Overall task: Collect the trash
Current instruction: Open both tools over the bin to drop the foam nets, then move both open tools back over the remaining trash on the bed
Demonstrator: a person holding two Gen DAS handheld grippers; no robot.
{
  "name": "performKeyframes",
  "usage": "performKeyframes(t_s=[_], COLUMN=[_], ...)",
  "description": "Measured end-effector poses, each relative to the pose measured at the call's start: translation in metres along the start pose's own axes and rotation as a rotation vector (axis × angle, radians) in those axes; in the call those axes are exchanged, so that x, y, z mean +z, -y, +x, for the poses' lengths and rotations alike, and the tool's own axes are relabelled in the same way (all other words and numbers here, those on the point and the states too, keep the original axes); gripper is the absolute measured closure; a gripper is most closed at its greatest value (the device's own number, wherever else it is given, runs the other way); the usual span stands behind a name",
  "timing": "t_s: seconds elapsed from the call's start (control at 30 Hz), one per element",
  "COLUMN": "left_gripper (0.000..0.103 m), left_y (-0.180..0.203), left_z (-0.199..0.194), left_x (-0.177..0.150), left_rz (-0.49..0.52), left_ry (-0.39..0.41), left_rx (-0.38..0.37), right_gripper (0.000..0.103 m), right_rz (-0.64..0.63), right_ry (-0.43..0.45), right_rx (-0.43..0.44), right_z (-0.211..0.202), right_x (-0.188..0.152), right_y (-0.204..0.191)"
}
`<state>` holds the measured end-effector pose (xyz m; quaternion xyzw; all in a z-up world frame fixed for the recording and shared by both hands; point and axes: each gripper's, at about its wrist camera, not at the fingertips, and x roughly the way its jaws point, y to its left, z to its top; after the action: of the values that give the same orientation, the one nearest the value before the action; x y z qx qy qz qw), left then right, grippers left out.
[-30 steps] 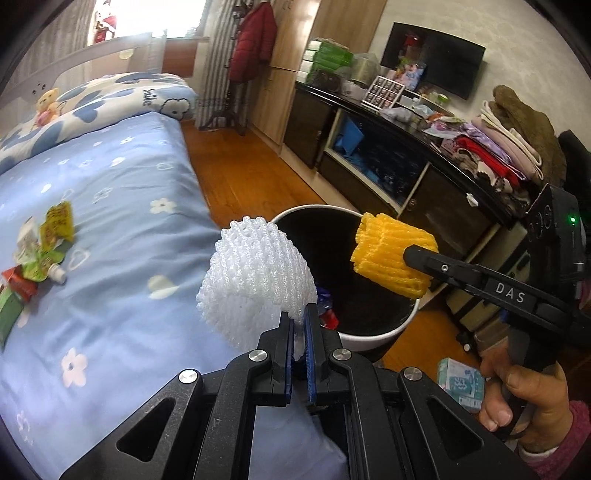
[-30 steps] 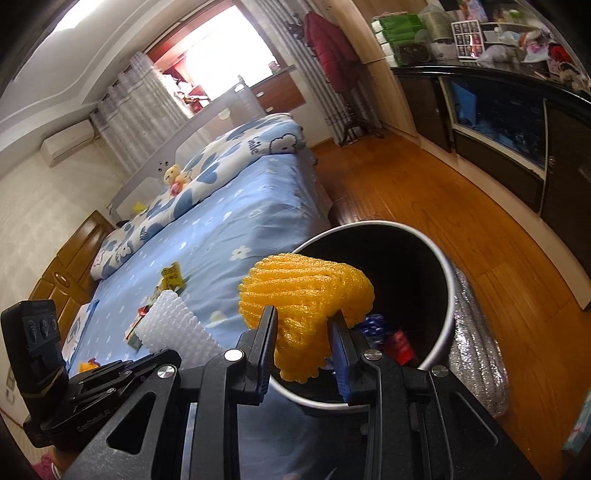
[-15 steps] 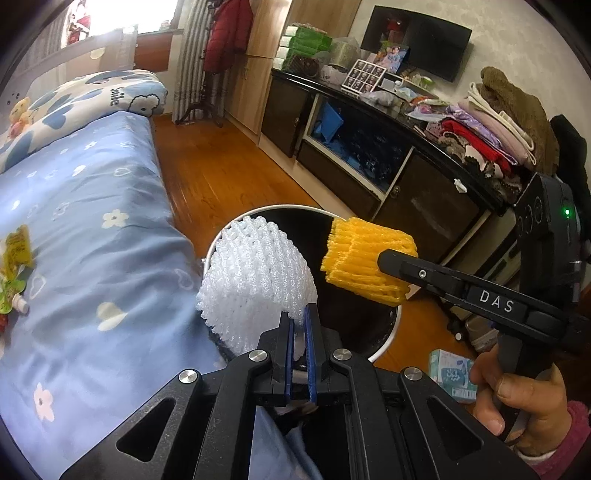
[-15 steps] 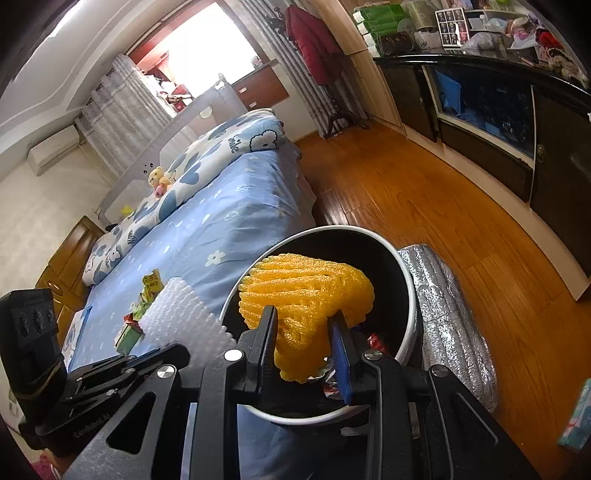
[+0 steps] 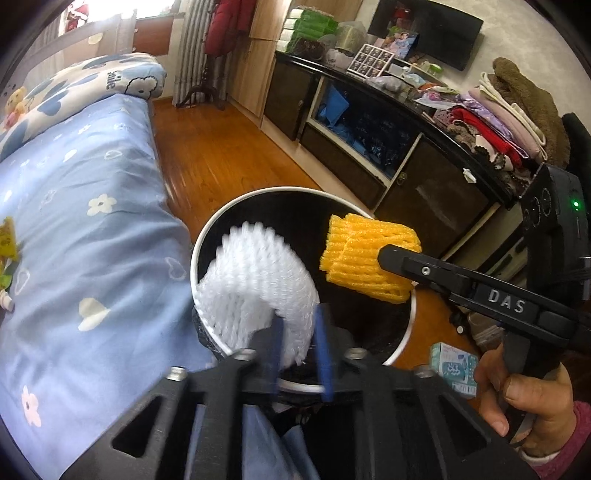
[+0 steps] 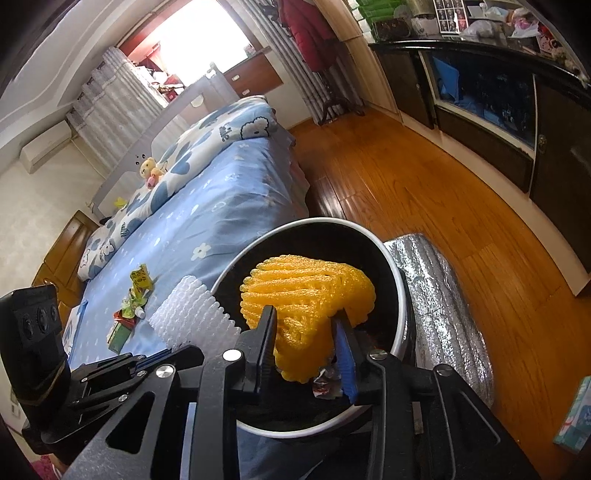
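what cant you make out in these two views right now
- Left wrist view: white foam net and left tongs are motion-blurred; contact unclear.
- Bin contents: mostly hidden by yellow foam net in right wrist view.
- Wrappers on bed: too small to identify.

to my left a bed (image 5: 92, 229) in blue flowered sheets, a small teddy (image 6: 149, 168) by the patterned quilt (image 5: 88, 86). a red coat (image 5: 225, 26) hangs ahead; folded clothes (image 5: 498, 110) top the dark cabinet (image 5: 424, 184).
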<state>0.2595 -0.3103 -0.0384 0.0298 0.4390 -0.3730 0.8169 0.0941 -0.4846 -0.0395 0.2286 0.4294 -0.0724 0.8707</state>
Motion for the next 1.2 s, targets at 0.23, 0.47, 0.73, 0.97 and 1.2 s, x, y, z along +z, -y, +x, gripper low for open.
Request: performKeyframes(t_s=[0.23,0.47,0.73,0.97,1.2], left_gripper=[0.059,0.054,0.046,0.044,0.044], left_y=[0.0,-0.011,-0.035,-0.056,-0.079], left_z=[-0.002,-0.012,-0.041,-0.075,-0.107], left_x=[-0.001,-0.014,-0.045,-0.075,-0.111], left_rz=[-0.019,-0.043,-0.119,-0.177,-0.257], left_ry=[0.009,0.018,0.063,0.111,0.134], left_rx=[0.001,0.011,0.083,0.162,0.218], right_gripper=[0.056,0.054,0.032,0.025,0.025], right_rz=[0.021,0.031,-0.011,-0.113,-0.172], right_ry=[-0.002,0.011,0.036,0.066,0.035], right_rx=[0.003,0.0,0.02,0.064,0.118], right_z=[-0.001,-0.003,-0.006,-0.006,0.008], right_x=[0.001,0.001,-0.011,-0.025,-0.037], right_y=[0.004,0.003,-0.024,-0.072,-0.109])
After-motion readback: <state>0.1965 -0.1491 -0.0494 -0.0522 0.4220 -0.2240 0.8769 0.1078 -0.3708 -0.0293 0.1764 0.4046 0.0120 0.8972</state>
